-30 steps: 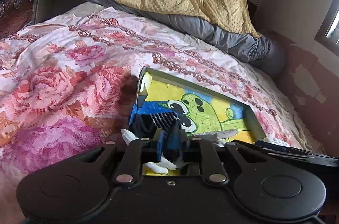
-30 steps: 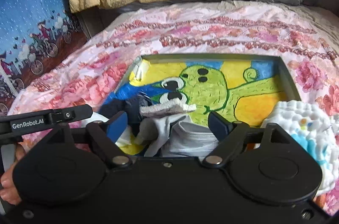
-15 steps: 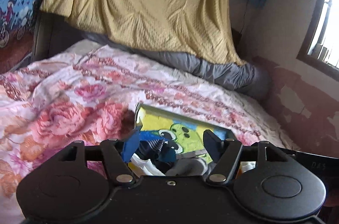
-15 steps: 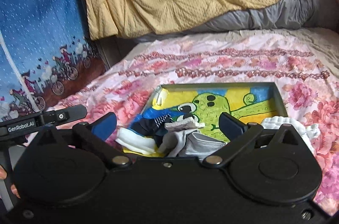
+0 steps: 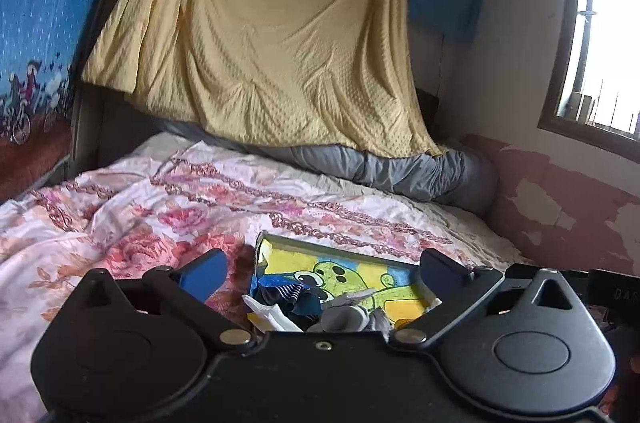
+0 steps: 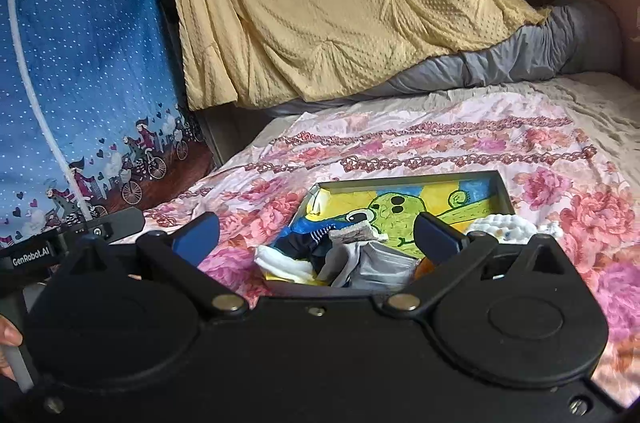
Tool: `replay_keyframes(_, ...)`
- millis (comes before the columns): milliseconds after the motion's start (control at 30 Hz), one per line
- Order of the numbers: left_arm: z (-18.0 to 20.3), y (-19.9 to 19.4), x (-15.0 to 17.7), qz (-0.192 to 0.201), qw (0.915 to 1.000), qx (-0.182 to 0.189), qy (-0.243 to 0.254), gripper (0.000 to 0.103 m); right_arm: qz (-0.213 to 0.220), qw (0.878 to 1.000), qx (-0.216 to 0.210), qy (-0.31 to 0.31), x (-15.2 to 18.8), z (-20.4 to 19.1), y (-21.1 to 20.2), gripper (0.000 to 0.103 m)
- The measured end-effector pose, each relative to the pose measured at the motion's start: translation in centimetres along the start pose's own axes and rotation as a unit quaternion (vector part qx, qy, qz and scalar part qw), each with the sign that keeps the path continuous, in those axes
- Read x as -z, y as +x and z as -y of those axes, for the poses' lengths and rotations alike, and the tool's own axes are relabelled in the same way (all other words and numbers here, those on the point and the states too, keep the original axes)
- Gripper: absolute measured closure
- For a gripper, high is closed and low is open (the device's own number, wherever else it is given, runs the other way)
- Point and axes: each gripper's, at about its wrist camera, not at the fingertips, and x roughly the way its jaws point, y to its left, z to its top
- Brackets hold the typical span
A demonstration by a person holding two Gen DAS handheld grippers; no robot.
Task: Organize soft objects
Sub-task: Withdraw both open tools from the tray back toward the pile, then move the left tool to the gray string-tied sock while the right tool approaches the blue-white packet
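A shallow tray point(image 6: 502, 189) with a green cartoon picture lies on the flowered bedspread; it also shows in the left wrist view point(image 5: 280, 240). In its near left corner sit several soft pieces: a white sock point(image 6: 282, 263), a dark striped sock point(image 6: 308, 241), and grey cloth point(image 6: 380, 263). The same pile point(image 5: 320, 309) shows in the left wrist view. A white knobbly soft item point(image 6: 502, 227) rests at the tray's right side. My left gripper point(image 5: 320, 269) is open and empty, above and behind the tray. My right gripper point(image 6: 318, 233) is open and empty, held back from the pile.
The flowered bedspread point(image 6: 440, 139) covers the bed. A yellow blanket point(image 5: 260, 43) hangs over the headboard above a grey bolster point(image 5: 400, 171). A blue printed fabric panel point(image 6: 80, 83) stands at the left. A window point(image 5: 600, 43) is in the right wall.
My left gripper let go of the dark sock into the tray and opened wide. Both grippers have pulled up and back from the tray.
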Motion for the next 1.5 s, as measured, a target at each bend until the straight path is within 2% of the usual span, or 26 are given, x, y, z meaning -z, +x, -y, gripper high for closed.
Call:
replay_keyframes(400, 1.9, -5.8, 3.2, 0.017, 0.9998, 0.007, -0.002, 0.001, 0.05, 0.999, 0.022, -0.005, 2.5, -0.4, -6.9, 0.0)
replay_keyframes(667, 2.2, -8.0, 6.7, 0.0, 1.0, -0.002, 0.001, 0.001, 0.067, 0.995, 0.074, 0.006, 6.3, -0.1, -10.2, 0.0)
replay_keyframes(967, 1.2, -8.7, 9.8, -0.012, 0.9998, -0.016, -0.009, 0.001, 0.065, 0.991, 0.12, -0.002, 10.0, -0.4, -10.9, 0.0)
replay_keyframes(1233, 0.9, -9.2, 11.2, -0.024, 0.999, -0.039, -0.003, 0.001, 0.055, 0.99, 0.125, -0.024, 12.2, -1.6, -10.3, 0.0)
replay_keyframes(1367, 1.1, -9.3, 12.1, -0.038, 0.9968, -0.067, 0.024, 0.001, 0.055, 0.989, 0.132, -0.036, 13.2, -2.0, -9.2, 0.0)
replay_keyframes(1500, 1.0, -8.9, 12.9, -0.057, 0.9946, -0.076, 0.041, 0.001, 0.038, 0.991, 0.122, -0.033, 14.6, -2.3, -8.8, 0.0)
